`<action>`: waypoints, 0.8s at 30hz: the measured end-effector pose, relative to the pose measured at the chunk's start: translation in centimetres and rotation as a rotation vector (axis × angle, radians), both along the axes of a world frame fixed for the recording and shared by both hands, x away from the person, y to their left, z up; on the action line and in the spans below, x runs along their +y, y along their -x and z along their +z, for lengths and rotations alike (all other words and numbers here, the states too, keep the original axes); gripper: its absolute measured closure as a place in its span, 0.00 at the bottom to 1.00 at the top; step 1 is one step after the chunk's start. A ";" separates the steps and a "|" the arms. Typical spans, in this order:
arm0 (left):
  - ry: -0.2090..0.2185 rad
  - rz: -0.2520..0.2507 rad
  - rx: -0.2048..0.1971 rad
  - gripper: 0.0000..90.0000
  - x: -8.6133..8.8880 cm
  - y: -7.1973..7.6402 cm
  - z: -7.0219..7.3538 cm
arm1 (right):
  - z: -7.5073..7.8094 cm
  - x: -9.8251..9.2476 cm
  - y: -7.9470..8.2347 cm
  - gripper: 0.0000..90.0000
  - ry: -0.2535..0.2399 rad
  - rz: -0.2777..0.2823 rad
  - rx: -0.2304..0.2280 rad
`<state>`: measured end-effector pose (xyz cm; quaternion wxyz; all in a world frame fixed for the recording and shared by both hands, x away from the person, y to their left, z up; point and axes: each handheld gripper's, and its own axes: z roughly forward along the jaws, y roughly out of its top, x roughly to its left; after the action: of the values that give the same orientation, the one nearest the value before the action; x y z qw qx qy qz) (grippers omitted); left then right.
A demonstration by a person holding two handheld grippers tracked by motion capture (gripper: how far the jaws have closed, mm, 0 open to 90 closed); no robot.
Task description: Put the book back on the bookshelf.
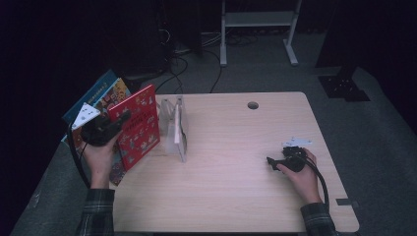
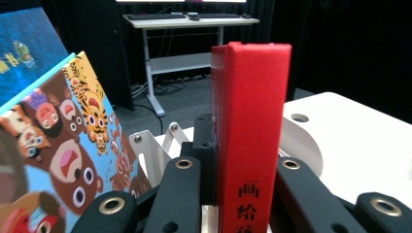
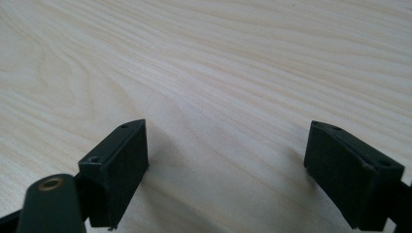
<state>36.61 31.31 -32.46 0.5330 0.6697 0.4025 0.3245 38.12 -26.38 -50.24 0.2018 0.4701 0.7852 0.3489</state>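
Here the red book is standing upright at the table's left edge, clamped by its spine between the jaws of the left gripper. In the left gripper view the red spine is rising straight up between the two black jaws, which are pressing on it from both sides. The left hand is reaching in from the bottom left with the forearm slanting upward, holding the gripper level, jaws pointing toward the white rack just beside the book.

The rack is standing on the table; it seems to be holding nothing, though its thin dividers are hard to read in the dim high view. Behind the red book, more picture books are leaning off the table's left side, partly cut off and covered.

The right hand is resting on the table well apart at the right, and the right gripper is lying low over bare wood with its jaws wide apart.
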 end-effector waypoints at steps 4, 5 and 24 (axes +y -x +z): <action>-0.005 0.018 -0.005 0.88 -0.6 -1.5 -0.4 | 0.0 0.0 0.0 0.17 0.000 0.000 0.000; -0.008 0.021 -0.006 0.88 -0.7 -1.8 -0.5 | 0.0 0.0 0.0 0.17 0.000 0.000 0.000; 0.022 0.034 -0.003 0.88 -0.9 -4.1 -2.3 | 0.0 0.0 0.0 0.17 -0.001 -0.001 0.001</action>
<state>40.75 30.40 -34.72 0.5355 0.6565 0.4166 0.3298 38.14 -26.38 -50.24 0.2016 0.4705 0.7850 0.3490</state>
